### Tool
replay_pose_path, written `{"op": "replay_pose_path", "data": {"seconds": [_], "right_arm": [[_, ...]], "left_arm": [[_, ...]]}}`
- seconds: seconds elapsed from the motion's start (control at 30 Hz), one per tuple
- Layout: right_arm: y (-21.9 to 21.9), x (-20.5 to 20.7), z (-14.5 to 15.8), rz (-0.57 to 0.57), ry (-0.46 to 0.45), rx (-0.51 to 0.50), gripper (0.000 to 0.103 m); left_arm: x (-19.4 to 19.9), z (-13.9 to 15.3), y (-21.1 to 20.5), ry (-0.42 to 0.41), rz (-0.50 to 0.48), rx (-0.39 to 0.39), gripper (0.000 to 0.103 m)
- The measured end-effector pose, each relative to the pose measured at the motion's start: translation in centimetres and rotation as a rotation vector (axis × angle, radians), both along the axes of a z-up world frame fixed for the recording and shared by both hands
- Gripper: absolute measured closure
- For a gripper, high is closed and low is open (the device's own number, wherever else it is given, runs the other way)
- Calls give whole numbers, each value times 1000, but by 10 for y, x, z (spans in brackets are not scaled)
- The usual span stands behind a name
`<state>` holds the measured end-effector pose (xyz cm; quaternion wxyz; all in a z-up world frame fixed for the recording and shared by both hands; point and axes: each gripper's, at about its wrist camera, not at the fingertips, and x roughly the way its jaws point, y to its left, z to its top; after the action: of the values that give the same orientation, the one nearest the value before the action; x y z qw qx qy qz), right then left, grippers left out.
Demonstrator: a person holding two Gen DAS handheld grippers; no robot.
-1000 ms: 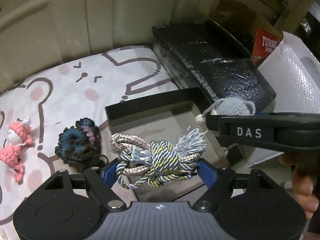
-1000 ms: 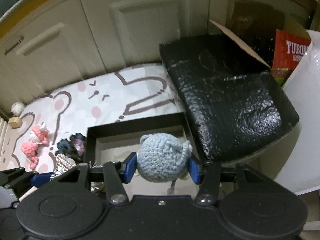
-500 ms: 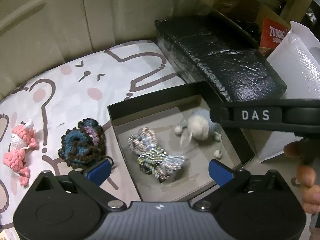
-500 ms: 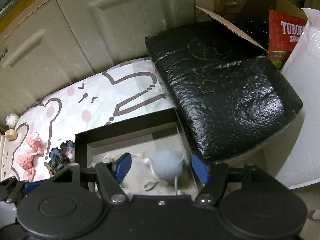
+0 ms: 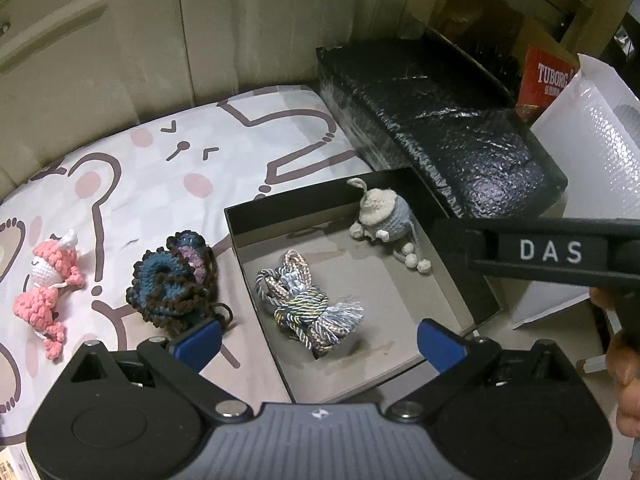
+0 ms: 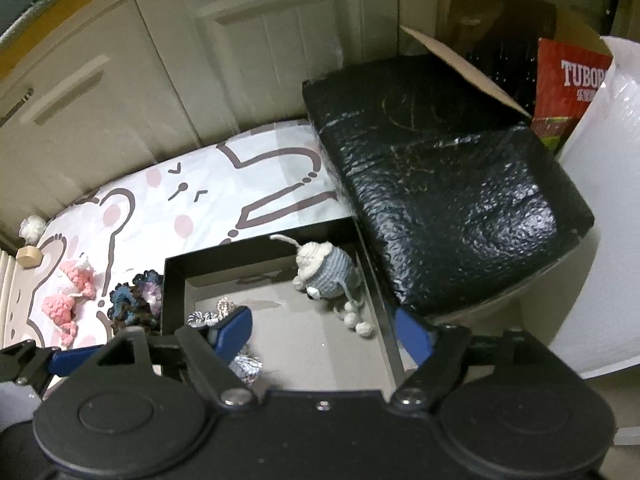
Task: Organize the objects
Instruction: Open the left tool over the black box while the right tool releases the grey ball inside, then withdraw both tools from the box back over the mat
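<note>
Grippers, two in number, hang over the shallow black box (image 5: 236, 224). Left gripper (image 5: 318, 336): jaws spread wide and holding nothing, with the knotted cord bundle (image 5: 308, 304) lying loose on the box floor beneath and between them. Right gripper (image 6: 322, 330): its jaws have just been opening, they stand apart, and nothing is between the pads; in the left wrist view it appears as a black bar crossing the right edge, above part of a person's hand (image 5: 626, 368).

Progress, as judged from the layout: two of the four soft items are in the box. The cord bundle rests near the front, and the grey crocheted mouse (image 5: 386, 218) lies in the far right corner, well apart from the bundle. Two items are left outside on the cartoon-printed mat (image 5: 160, 168): one dark blue-and-brown crocheted piece (image 5: 172, 280), just beside the left wall of the box, and one pink crocheted doll (image 5: 48, 280) farther left. These presumably go in next.

Surroundings: one black wrapped parcel (image 5: 440, 128) behind the box, one white bubble-wrap sheet (image 5: 592, 152) to the right.
</note>
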<state>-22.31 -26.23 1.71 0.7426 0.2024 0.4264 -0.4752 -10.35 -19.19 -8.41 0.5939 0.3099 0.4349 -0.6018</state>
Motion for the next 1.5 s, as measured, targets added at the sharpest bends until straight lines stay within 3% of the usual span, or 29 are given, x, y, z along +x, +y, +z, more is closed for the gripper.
{"op": "replay_pose_path", "data": {"seconds": [0.27, 0.53, 0.97, 1.5], "right_arm": [[13, -7, 10, 12, 20, -31, 16], [31, -13, 21, 42, 17, -73, 0], [53, -6, 28, 65, -9, -115, 0], [84, 47, 20, 175, -61, -114, 0]], "left_arm": [[6, 10, 12, 6, 21, -14, 0], [14, 22, 26, 7, 51, -40, 0], [61, 46, 63, -1, 155, -109, 0], [144, 52, 114, -53, 307, -152, 0]]}}
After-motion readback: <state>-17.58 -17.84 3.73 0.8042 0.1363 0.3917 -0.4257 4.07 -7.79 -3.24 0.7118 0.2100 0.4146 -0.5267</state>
